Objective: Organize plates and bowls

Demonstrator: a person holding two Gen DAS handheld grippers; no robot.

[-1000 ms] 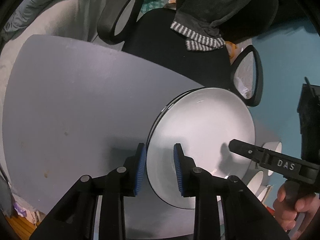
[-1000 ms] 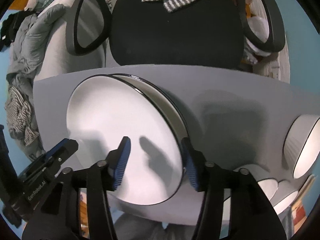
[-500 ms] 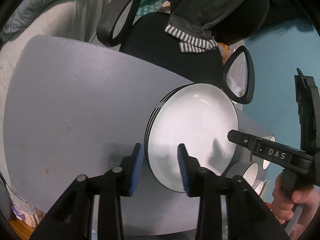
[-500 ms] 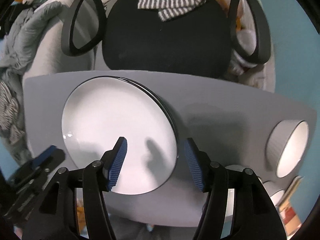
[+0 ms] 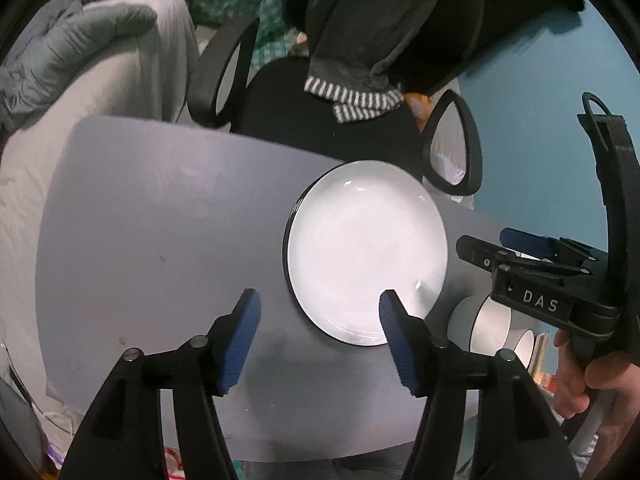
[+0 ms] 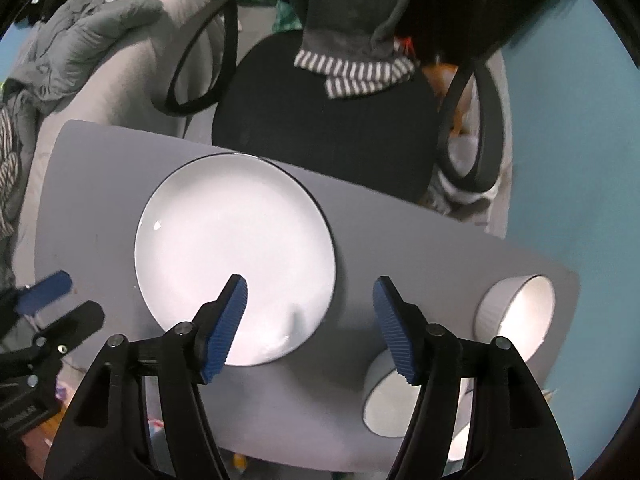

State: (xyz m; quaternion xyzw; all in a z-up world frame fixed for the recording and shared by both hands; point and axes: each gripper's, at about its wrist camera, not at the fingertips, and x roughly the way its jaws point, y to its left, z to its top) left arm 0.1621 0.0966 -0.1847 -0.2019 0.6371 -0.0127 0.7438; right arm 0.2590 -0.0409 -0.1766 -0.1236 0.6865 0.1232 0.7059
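**Plates stacked, bowls wait beside the right claw**

Grey table (image 5: 160, 208) fills both views, an office chair (image 6: 320, 120) behind it. The left claw (image 5: 318, 332) hangs spread wide and empty, the white plate stack (image 5: 366, 252) just ahead and slightly right of its tips. The right claw (image 6: 310, 322) is equally wide and empty, the same plates (image 6: 234, 252) ahead to its left, two bowls (image 6: 516, 312) to its right and one (image 6: 390, 396) just below its right finger. The next step is probably gathering bowls: approach the rim squarely, close gently on the wall, and avoid nudging the plates.
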